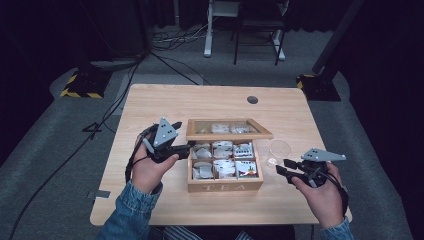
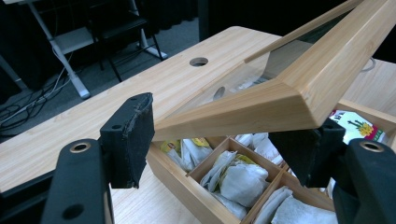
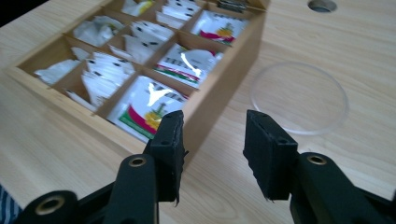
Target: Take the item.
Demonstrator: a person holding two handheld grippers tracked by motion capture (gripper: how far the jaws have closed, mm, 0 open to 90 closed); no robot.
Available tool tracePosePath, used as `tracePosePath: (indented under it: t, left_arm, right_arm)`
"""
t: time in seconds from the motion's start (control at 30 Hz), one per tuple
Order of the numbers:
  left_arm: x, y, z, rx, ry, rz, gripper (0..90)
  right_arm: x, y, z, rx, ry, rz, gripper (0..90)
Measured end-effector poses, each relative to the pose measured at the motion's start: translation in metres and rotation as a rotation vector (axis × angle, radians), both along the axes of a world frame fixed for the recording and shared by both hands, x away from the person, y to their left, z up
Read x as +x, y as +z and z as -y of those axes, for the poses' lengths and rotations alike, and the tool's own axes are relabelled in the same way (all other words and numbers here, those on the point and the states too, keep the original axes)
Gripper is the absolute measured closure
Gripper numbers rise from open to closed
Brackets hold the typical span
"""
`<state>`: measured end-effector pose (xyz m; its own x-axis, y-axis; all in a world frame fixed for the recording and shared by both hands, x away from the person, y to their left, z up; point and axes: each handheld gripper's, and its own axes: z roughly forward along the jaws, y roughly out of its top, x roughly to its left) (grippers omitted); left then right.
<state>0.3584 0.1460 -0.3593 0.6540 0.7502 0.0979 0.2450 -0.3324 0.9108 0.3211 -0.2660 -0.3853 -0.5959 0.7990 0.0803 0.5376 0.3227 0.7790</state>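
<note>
High view first: I have the wooden tea box [image 1: 225, 186] standing at the middle of the table [image 1: 150, 105], a little toward the near edge, with its glass-paned lid [image 1: 229, 129] raised and tipped back toward the far edge. My left gripper [image 1: 186, 148] sits at the box's left side, up at the lid's left corner. In the left gripper view the two jaws pinch that wooden lid frame [image 2: 261, 105] between them, one pad on either side of the corner, and the lid hangs tilted above the open compartments. Below it I see white tea bags [image 2: 240, 179] packed into the dividers.

My right gripper [image 1: 283, 167] is held off the box's right side, near the table's right edge, with nothing between its jaws. In the right gripper view the pads stand parted and bare, pointed at the box's near right corner [image 3: 219, 88]. The compartment next to that corner holds a sachet with a red and green print [image 3: 144, 109].

A clear round disc [image 3: 299, 98] lies flat on the table just beside the box's right wall, between the box and my right gripper. A round cable hole [image 1: 252, 99] sits near the far edge.
</note>
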Motion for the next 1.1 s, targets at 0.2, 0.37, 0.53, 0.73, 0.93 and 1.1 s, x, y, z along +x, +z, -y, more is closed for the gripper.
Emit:
tracePosePath:
  t: [0.2, 0.37, 0.53, 0.73, 0.93, 1.1]
  left_arm:
    - [0.001, -0.001, 0.001, 0.009, 0.003, 0.009, 31.9]
    - [0.002, -0.001, 0.001, 0.002, -0.004, 0.008, 31.9]
    - [0.003, -0.001, 0.0, -0.006, -0.007, 0.006, 31.9]
    - [0.007, -0.001, -0.003, -0.049, -0.025, -0.02, 31.9]
    - [0.011, 0.001, -0.003, -0.055, -0.03, -0.013, 31.9]
    - [0.012, 0.002, -0.003, -0.047, -0.03, -0.012, 31.9]
  right_arm:
    - [-0.001, 0.009, -0.028, 0.012, 0.08, 0.028, 57.3]
    - [0.004, 0.009, -0.048, 0.019, 0.127, 0.022, 57.2]
    - [0.007, 0.012, -0.064, 0.038, 0.153, 0.021, 57.1]
    - [0.01, 0.015, -0.086, 0.034, 0.192, 0.028, 57.1]
    - [0.017, 0.013, -0.106, 0.026, 0.215, 0.022, 57.3]
    - [0.02, 0.012, -0.121, 0.025, 0.236, 0.02, 57.9]
